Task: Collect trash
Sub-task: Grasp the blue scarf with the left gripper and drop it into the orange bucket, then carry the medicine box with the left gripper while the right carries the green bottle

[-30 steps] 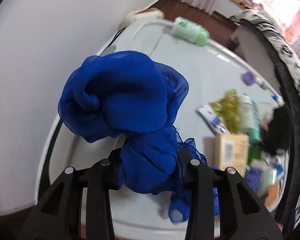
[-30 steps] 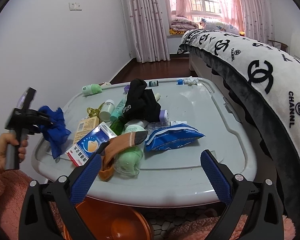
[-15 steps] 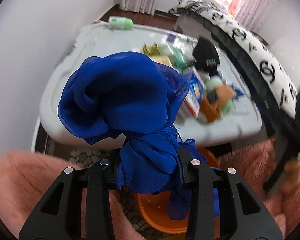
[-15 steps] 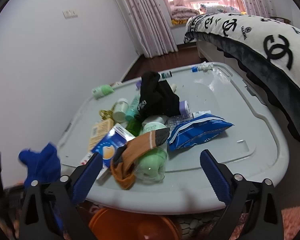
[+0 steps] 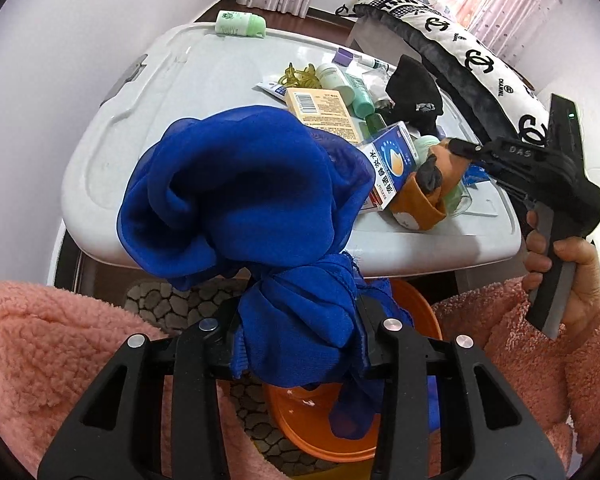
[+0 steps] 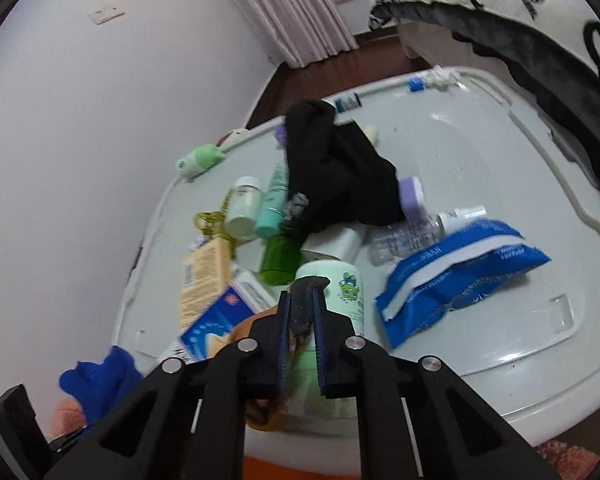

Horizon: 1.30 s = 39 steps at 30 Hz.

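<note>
Presently, the left gripper [image 5: 300, 334] has its fingers clamped on blue cloth [image 5: 244, 196] above the orange basin [image 5: 320, 424]; the right gripper [image 6: 302, 316] pinches the brown sock [image 5: 420, 200] at the desk's [image 6: 480, 152] crowded near edge, far right corner bare.

Both handheld grippers are chunky matte-black plastic frames with round silver screws [image 5: 390, 325]. Right one's got ribbed blue finger pads [image 6: 320, 344]. Person's wearing fuzzy pink fleece sleeves [image 5: 44, 344].

Blue cloth [image 5: 244, 196]: thin sheer fabric, slight sheen, frayed edge. Bench [image 6: 480, 152]: smooth glossy grey plastic lid. Orange sock [image 5: 420, 204]: matt knit w/ dark toe. Blue packet [image 6: 460, 276]: crinkly glossy plastic film. Boxes: matt card. Sleeve [image 5: 40, 340]: pink fuzzy fleece. Basin [image 5: 320, 420]: smooth orange plastic.
</note>
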{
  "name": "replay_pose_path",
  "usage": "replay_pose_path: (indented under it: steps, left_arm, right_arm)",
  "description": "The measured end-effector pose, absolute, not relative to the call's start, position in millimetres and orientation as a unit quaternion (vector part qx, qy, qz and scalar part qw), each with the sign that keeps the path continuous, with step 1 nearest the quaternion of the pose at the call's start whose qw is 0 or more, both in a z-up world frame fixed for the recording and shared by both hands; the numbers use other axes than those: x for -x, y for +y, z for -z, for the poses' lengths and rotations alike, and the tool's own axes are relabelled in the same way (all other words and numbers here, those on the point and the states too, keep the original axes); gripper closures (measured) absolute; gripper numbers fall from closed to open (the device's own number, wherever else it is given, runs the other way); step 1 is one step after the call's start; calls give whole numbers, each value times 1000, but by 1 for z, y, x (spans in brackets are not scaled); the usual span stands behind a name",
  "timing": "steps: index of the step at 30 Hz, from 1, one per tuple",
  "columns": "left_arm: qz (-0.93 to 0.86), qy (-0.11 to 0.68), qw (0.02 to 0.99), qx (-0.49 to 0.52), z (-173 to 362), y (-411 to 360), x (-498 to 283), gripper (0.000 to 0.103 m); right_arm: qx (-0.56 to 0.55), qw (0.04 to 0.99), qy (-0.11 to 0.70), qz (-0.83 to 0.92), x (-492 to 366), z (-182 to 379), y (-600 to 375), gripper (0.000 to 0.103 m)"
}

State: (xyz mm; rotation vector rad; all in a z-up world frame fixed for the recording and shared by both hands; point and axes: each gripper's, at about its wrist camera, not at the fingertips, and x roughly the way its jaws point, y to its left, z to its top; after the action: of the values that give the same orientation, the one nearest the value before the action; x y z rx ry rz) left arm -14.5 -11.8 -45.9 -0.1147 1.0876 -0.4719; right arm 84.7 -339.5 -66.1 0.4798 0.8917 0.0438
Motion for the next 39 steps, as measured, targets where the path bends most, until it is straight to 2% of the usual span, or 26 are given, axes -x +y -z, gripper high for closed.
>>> replay_pose_path:
  steps: [9,14,20,23,24,25,26,27,28,33,36,39]
  left_arm:
    - [269,495,827,-5,39,-36,31,65]
    - [305,572,761,25,56,-46,41,65]
    - [282,647,709,-1,92,-63,41,64]
    - [272,671,689,2,109,-69,35,53]
    - [263,678,687,-6,115,-73,34,46]
    - [256,681,685,-16,121,-77,33,34]
    - [254,682,685,-22,123,-79,33,30]
    - [254,684,684,-25,125,-81,32,28]
    - [255,684,683,-27,126,-82,31,27]
    - [248,672,698,-12,118,-74,28,25]
    - [247,650,718,-15,104,-73,26,24]
    - [235,607,756,-63,84,-78,23,24]
  right_arm:
    - [-229,899,361,-101,-41,-13,-320,94]
    - [-209,904,347,-136,-4,-41,-308,94]
    - [-182,885,403,-146,31,-9,-289,94]
    - [-170,875,432,-135,39,19,-282,94]
    - [-167,869,448,-127,40,32,-281,93]
    - [-166,865,459,-120,41,41,-281,86]
    - [-164,861,469,-107,41,50,-282,76]
    - [-168,859,475,-96,41,56,-284,51]
    - [-172,861,472,-87,43,58,-286,44]
    - [-195,872,444,-70,47,53,-303,44]
    - [-190,880,430,-64,48,45,-306,38]
    - [-182,891,412,-56,50,38,-310,34]
